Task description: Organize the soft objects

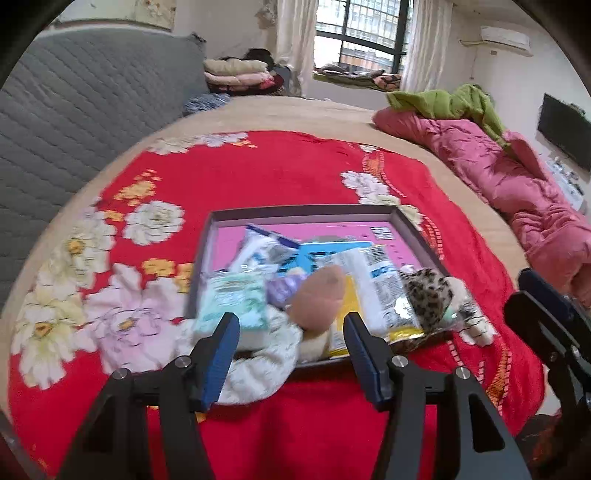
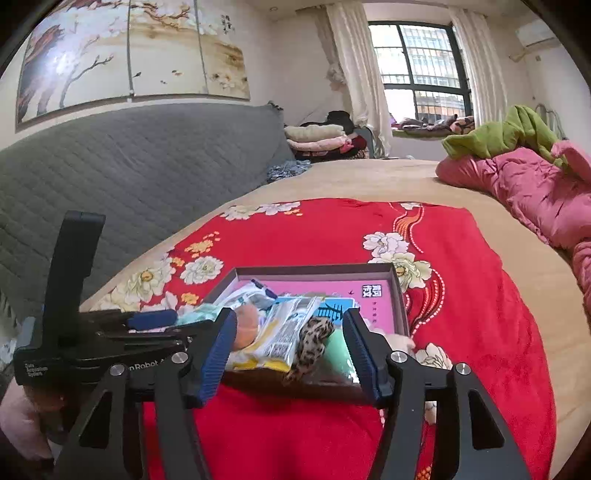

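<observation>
Ahead of my left gripper (image 1: 291, 332) and right gripper (image 2: 290, 330), both gaping wide and gripping nothing, plush toys (image 1: 430, 295) and packets (image 1: 373, 280) are lying heaped in the tray (image 1: 303, 216).

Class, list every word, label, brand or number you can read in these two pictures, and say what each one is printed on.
"Data Acquisition System": small white print on the left gripper body, barely legible.
"n Robot": on the same body, cut off by a finger.
Large Chinese characters on the pink sheet in the box: too blurred to read.
Barcode and print on the snack packet: too blurred.
Calligraphy on the wall painting: too small.
</observation>
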The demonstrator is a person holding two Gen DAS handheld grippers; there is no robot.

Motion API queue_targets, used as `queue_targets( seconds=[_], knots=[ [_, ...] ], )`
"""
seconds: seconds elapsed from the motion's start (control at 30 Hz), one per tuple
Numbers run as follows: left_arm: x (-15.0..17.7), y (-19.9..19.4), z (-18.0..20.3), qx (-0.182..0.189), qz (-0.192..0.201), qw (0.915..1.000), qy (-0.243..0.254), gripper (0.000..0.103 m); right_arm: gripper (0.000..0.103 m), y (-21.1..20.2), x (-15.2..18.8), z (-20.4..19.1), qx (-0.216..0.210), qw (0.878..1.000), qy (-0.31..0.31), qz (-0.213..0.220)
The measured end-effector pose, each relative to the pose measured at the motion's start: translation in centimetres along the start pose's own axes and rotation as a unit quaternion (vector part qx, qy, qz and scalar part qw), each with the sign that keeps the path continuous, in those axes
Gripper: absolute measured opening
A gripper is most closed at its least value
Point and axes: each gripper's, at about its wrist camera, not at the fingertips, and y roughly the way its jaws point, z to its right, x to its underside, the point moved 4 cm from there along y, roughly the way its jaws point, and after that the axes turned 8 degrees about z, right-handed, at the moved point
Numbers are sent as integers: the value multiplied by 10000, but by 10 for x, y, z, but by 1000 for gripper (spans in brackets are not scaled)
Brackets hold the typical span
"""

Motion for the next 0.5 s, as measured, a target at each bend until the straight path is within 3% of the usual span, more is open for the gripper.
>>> queue_targets(
  seconds=[0.27, 0.37, 0.5],
  knots=[
    [10, -26, -7, -169, 61, 9998, -80, 64, 73, -17, 17, -2, 255, 9995, -107, -173],
    [16, -35, -5, -363, 58, 9993, 27, 64, 74, -20, 24, -1, 343, 9990, -79, -260],
    [26, -45, -5, -350, -12, 9994, -77, 64, 74, -25, 33, -6, 509, 9978, -208, -372]
  ],
)
